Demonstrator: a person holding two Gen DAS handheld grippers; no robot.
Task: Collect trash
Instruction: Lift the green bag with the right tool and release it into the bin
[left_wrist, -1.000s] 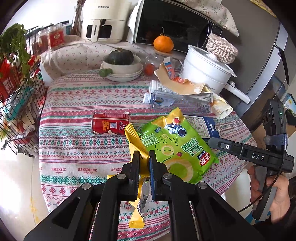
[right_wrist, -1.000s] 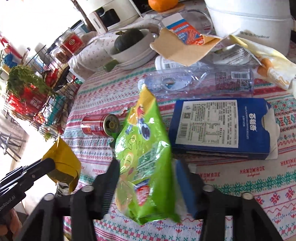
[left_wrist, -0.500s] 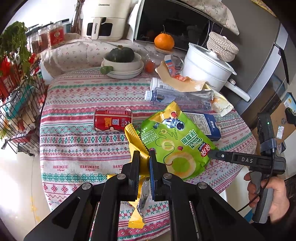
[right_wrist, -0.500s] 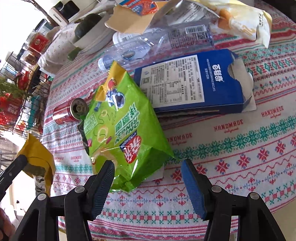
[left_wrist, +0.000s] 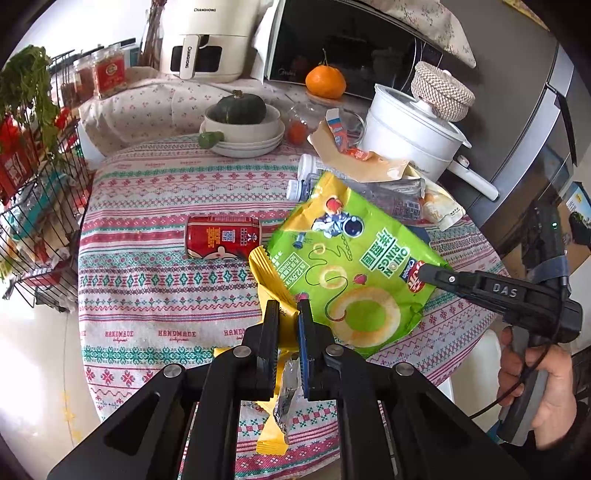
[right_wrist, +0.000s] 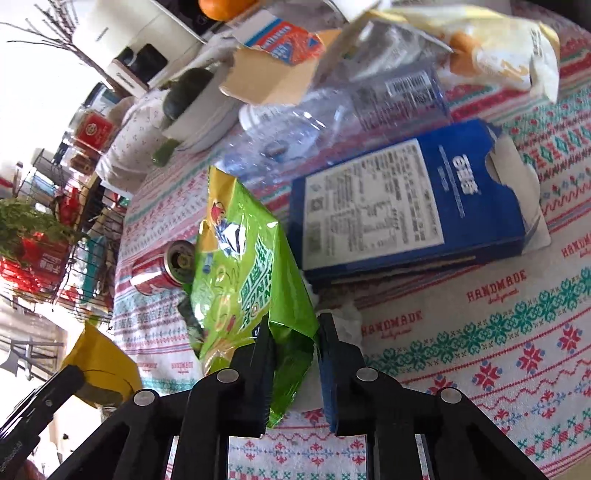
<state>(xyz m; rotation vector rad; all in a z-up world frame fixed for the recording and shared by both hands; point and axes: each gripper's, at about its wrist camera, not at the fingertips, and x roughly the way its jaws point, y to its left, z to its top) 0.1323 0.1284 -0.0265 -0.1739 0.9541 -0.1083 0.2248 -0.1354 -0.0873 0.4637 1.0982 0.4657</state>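
Note:
My left gripper is shut on a yellow wrapper and holds it above the table's near edge. My right gripper is shut on the corner of a green onion-ring snack bag and holds it tilted up off the tablecloth; the bag also shows in the left wrist view, with the right gripper at its right edge. A red can lies on its side to the left. A blue carton and a clear plastic bottle lie behind the bag.
A white pot, bowls with a green squash, torn brown cardboard and a cream wrapper crowd the far side of the table. A wire rack stands to the left. A microwave sits behind.
My right gripper has closed on the green bag's corner and lifted it off the cloth. The left gripper still holds the yellow wrapper, little moved.

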